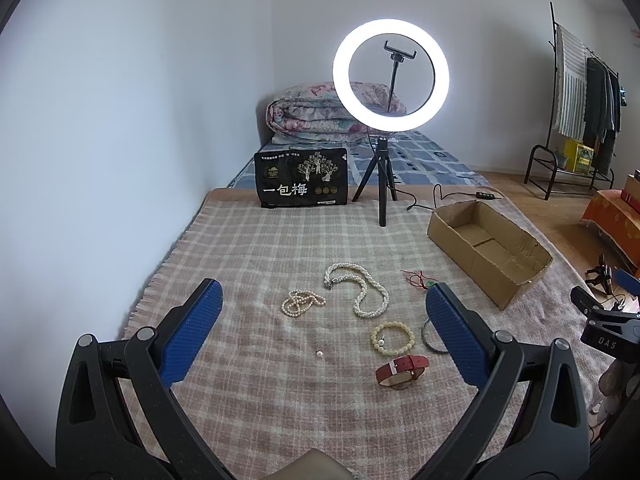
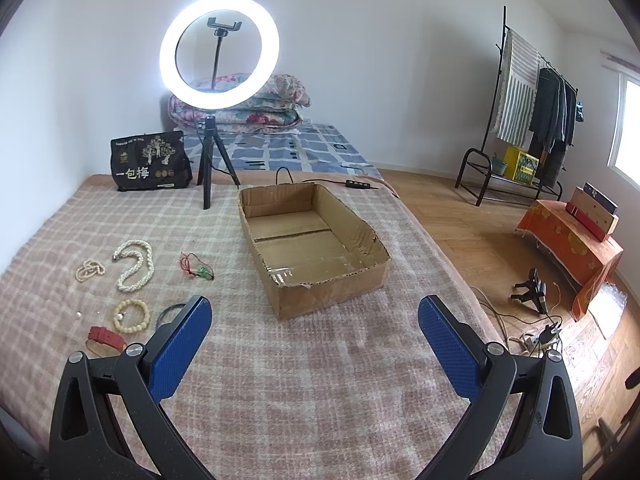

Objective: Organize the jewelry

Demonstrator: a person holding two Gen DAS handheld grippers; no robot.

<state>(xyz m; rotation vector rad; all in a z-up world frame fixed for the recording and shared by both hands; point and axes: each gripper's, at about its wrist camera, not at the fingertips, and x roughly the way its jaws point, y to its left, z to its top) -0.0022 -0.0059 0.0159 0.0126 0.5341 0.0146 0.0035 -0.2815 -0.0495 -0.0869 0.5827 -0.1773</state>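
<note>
Hovering wide apart, empty: left tool [image 1: 324, 320], right tool [image 2: 315, 322] | box floor [image 2: 304, 248] bare, right view only

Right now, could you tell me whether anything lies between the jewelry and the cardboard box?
Nothing visible does. Bare blanket separates the red-strap watch, bead bracelet and pearl necklace from the open, empty cardboard box; only the red cord lies nearer it.

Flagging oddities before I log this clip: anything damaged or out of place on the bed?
Two things. The cardboard box has ragged, torn rims, worst at its near wall. A single loose pearl lies alone on the plaid blanket, apart from the necklaces.
</note>
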